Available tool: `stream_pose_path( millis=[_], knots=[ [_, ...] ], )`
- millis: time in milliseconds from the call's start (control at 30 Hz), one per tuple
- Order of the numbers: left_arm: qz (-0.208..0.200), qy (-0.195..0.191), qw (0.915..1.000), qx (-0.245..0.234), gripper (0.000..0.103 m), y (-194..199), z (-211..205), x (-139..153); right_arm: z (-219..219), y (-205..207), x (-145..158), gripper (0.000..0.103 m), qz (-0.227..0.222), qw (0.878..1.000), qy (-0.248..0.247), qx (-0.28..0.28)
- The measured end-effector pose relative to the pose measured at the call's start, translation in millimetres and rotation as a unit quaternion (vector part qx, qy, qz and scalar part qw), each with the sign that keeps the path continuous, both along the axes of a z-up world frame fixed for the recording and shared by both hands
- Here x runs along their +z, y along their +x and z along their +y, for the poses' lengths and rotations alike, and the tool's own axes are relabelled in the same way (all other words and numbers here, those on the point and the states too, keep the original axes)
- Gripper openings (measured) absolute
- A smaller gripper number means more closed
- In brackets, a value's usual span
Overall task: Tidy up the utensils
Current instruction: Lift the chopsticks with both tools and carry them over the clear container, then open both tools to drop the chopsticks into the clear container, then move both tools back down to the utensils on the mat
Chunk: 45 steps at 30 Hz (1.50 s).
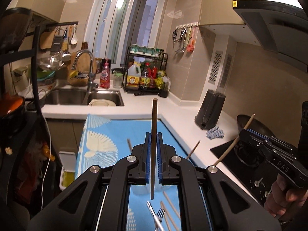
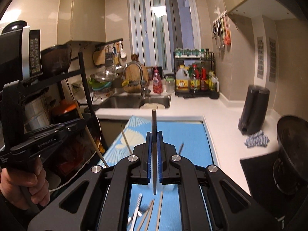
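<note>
My left gripper (image 1: 153, 134) is shut on a chopstick (image 1: 154, 115) that stands upright between the blue pads and looks dark brown here. My right gripper (image 2: 154, 133) grips a second upright chopstick (image 2: 154, 119) the same way. Each gripper shows in the other's view, held by a hand: the right gripper (image 1: 248, 132) with its slanted pale stick (image 1: 233, 142), the left gripper (image 2: 77, 123) with its stick (image 2: 92, 136). Both hang above a blue patterned mat (image 1: 107, 134). Below them lie a fork (image 1: 160, 211), a striped-handled utensil (image 1: 151, 207) and more chopsticks (image 1: 171, 209).
A white counter (image 1: 173, 107) wraps round the mat. Behind it are a sink (image 1: 77, 96) with a faucet and a rack of bottles (image 1: 148, 73). To the right stand a black holder (image 1: 209, 111), a blue cloth, a wok (image 2: 292, 140) and the stove. A black shelf (image 2: 84, 88) stands left.
</note>
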<state>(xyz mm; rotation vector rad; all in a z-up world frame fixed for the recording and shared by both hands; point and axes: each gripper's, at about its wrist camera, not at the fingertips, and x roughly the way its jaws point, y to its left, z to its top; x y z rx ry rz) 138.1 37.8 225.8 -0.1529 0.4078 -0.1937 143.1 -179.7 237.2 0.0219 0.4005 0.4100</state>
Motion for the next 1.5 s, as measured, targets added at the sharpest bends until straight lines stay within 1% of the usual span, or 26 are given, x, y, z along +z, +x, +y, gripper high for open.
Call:
stream_pose_path(
  millis=[133, 233, 300, 367, 500, 600, 700, 767, 833, 867, 900, 933, 1000, 1100, 1233, 1367, 1500],
  knots=[
    [-0.023, 0.011, 0.9997, 0.0, 0.006, 26, -9, 18, 9, 25, 25, 0.005, -0.034, 0.999, 0.008, -0.008],
    [-0.021, 0.021, 0.9996, 0.001, 0.006, 51, -17, 15, 14, 45, 25, 0.005, -0.044, 0.999, 0.009, -0.015],
    [-0.01, 0.027, 0.9996, 0.003, 0.006, 69, -21, 5, 18, 60, 16, 0.005, -0.036, 0.999, 0.01, -0.018],
    [0.005, 0.034, 0.9994, -0.001, 0.006, 85, -24, -8, 22, 74, -3, 0.005, -0.021, 1.0, 0.006, -0.022],
    [0.047, 0.05, 0.9976, -0.012, 0.006, 111, -33, -47, 24, 89, -40, 0.005, 0.012, 1.0, 0.002, -0.024],
    [0.069, 0.063, 0.9954, -0.019, 0.006, 119, -38, -70, 27, 92, -65, 0.005, 0.032, 0.999, -0.009, -0.018],
    [0.09, 0.069, 0.9931, -0.028, 0.006, 123, -41, -87, 29, 91, -86, 0.006, 0.047, 0.999, -0.021, -0.016],
    [0.102, 0.07, 0.9917, -0.035, 0.006, 124, -42, -93, 27, 88, -95, 0.007, 0.057, 0.998, -0.025, -0.017],
    [0.107, 0.068, 0.9911, -0.042, 0.01, 123, -42, -93, 25, 86, -100, 0.008, 0.063, 0.997, -0.027, -0.018],
    [0.105, 0.068, 0.9913, -0.041, 0.02, 123, -42, -91, 24, 84, -101, 0.01, 0.065, 0.997, -0.027, -0.016],
    [0.099, 0.067, 0.992, -0.039, 0.033, 121, -41, -88, 23, 81, -101, 0.013, 0.064, 0.997, -0.029, -0.016],
    [0.092, 0.062, 0.9931, -0.037, 0.035, 117, -40, -83, 22, 79, -100, 0.019, 0.062, 0.997, -0.03, -0.016],
    [0.078, 0.055, 0.9947, -0.038, 0.035, 108, -37, -73, 18, 73, -97, 0.023, 0.058, 0.998, -0.029, -0.02],
    [0.057, 0.056, 0.9962, -0.035, 0.036, 94, -37, -62, 13, 61, -88, 0.026, 0.047, 0.998, -0.025, -0.022],
    [0.03, 0.05, 0.998, -0.026, 0.037, 64, -35, -51, 8, 40, -78, 0.029, 0.028, 0.999, -0.021, -0.024],
    [0.013, 0.04, 0.999, -0.017, 0.037, 34, -31, -52, 3, 15, -73, 0.032, 0.012, 0.999, -0.022, -0.027],
    [0.002, 0.034, 0.9994, -0.01, 0.037, 3, -27, -61, -5, -13, -74, 0.033, 0.001, 0.999, -0.02, -0.026]
  ],
)
